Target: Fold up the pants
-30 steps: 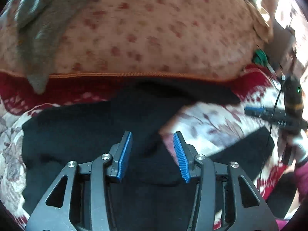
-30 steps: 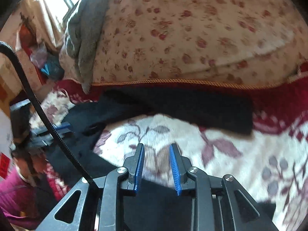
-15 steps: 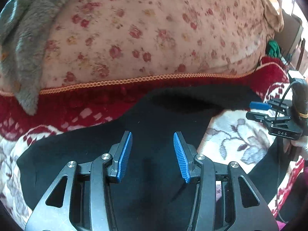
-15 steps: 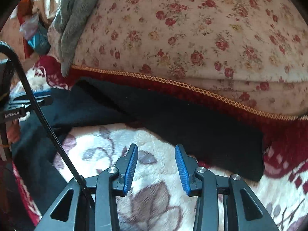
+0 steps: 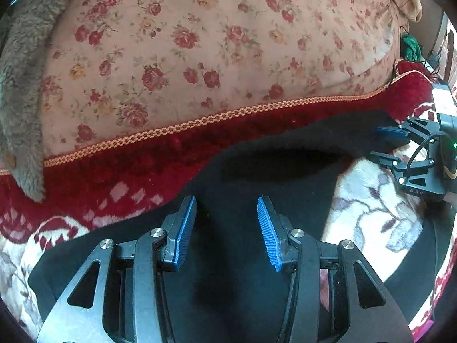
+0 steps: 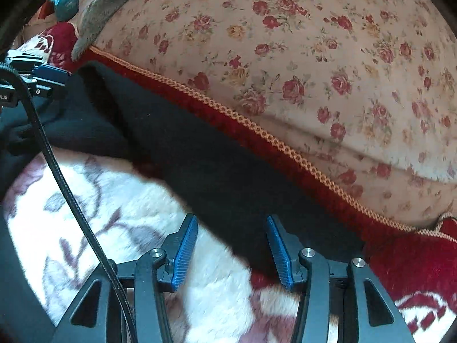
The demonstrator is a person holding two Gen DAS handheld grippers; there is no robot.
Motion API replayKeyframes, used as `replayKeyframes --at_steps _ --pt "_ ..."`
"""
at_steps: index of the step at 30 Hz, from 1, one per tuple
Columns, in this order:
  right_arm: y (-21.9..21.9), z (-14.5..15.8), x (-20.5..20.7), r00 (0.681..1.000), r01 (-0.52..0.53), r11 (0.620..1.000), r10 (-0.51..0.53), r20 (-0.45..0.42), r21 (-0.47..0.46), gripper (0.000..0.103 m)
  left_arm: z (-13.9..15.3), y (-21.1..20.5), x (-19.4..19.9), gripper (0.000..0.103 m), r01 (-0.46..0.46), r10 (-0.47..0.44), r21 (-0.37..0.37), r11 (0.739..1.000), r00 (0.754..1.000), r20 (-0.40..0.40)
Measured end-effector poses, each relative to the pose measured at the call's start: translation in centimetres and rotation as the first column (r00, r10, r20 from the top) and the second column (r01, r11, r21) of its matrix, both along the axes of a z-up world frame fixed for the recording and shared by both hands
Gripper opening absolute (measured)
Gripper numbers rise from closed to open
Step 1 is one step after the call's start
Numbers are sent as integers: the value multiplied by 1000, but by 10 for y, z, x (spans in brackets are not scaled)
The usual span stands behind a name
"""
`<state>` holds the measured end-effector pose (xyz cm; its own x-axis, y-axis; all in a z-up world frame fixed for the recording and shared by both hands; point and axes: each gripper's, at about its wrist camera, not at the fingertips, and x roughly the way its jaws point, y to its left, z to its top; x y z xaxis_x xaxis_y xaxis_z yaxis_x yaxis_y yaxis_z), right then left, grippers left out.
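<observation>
Black pants (image 5: 257,177) lie spread on a red and white floral blanket (image 5: 371,214). My left gripper (image 5: 227,210) is open and empty, low over the upper part of the pants near their far edge. In the right wrist view one pant leg (image 6: 228,177) runs along the blanket's far side. My right gripper (image 6: 231,228) is open and empty, its jaws astride the near edge of that leg. The right gripper also shows in the left wrist view (image 5: 400,148) at the far right, and the left gripper in the right wrist view (image 6: 42,80) at the far left.
A large rose-patterned cushion (image 5: 214,43) with an orange braided edge (image 5: 200,121) rises right behind the pants. A grey fleece cloth (image 5: 20,85) hangs over its left end. A black cable (image 6: 71,200) runs along my right gripper's left side.
Both grippers have moved forward and lower toward the far edge of the pants. The right gripper's jaws have opened wider and now sit at the leg's edge.
</observation>
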<state>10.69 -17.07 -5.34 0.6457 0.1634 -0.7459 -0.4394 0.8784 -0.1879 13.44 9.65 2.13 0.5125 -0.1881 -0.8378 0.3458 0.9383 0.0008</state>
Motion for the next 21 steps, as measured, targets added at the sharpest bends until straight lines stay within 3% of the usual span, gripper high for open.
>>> replayKeyframes --at_steps 3,7,8,9,12,21 --pt "-3 0 12 1000 -8 999 9 -16 43 39 -4 -4 10 44 13 -13 17 1000 1000 -3" --pt "-9 5 14 999 -31 995 32 -12 92 16 -11 -10 20 44 38 -38 23 999 999 -6" --pt "-11 7 14 999 -32 994 32 -5 104 12 -12 -13 19 36 59 -59 27 998 998 8" --pt "-15 10 13 1000 -26 992 26 1 120 11 -12 -15 18 18 69 -70 33 997 997 20" --pt "-24 19 11 1000 -14 987 15 -2 162 7 -7 -17 11 13 76 -78 45 996 996 47" --pt "-47 58 -18 1000 -7 978 1 31 206 7 41 -14 -39 9 82 -74 -51 995 986 148"
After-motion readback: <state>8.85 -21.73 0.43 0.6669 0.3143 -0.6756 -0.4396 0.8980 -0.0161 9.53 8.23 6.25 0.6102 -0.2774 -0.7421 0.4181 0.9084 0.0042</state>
